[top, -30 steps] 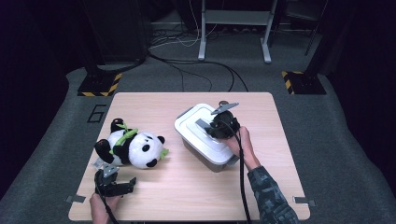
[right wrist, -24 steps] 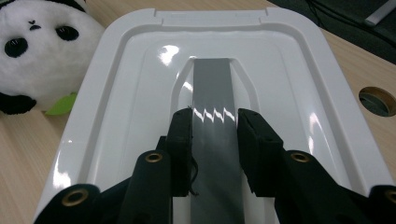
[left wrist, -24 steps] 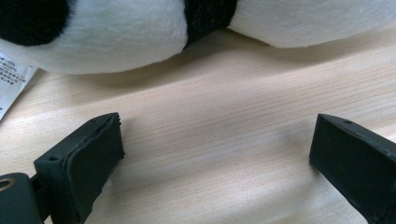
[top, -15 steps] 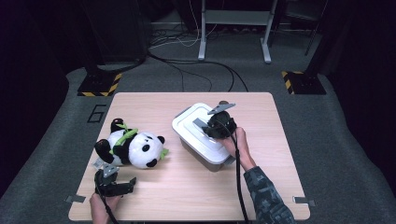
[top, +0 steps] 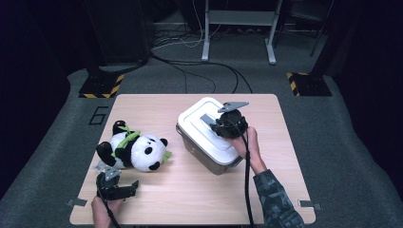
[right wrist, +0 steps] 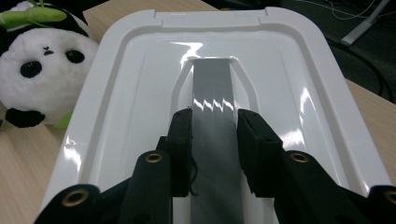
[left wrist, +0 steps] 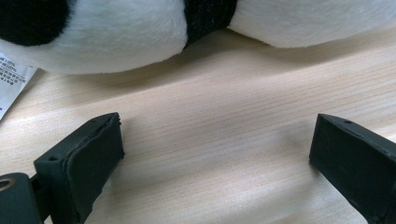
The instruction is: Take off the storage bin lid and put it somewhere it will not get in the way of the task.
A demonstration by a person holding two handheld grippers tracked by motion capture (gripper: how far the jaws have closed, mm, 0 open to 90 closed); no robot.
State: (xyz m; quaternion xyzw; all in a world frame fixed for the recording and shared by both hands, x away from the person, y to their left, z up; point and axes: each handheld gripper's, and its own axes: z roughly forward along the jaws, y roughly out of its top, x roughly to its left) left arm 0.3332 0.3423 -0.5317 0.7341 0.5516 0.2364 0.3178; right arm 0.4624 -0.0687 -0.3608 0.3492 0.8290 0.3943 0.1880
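Observation:
A white lid [top: 197, 124] covers a translucent grey box [top: 215, 163] at the table's middle right. My right gripper [top: 215, 124] is shut on the lid's grey handle [right wrist: 214, 93], with a pad pressing on either side of it [right wrist: 215, 128]. The lid's glossy top [right wrist: 140, 70] spreads out beyond the jaws. A plush panda [top: 135, 151] lies on its back at the left. Just in front of it my left gripper [top: 119, 187] rests low over the wood. Its jaws are open and hold nothing [left wrist: 215, 149], with the panda's fur [left wrist: 140, 32] close ahead.
The panda's paper label [left wrist: 11, 79] lies on the light wooden table [top: 190, 199]. From the right gripper, the panda's face [right wrist: 42, 70] appears beside the lid. Behind the table are floor cables [top: 199, 66], a metal stand [top: 237, 28] and striped bases [top: 100, 85].
My right gripper has risen a little and shifted left with the lid handle in its grip; the lid and box stand slightly further left. The left gripper and panda have not moved.

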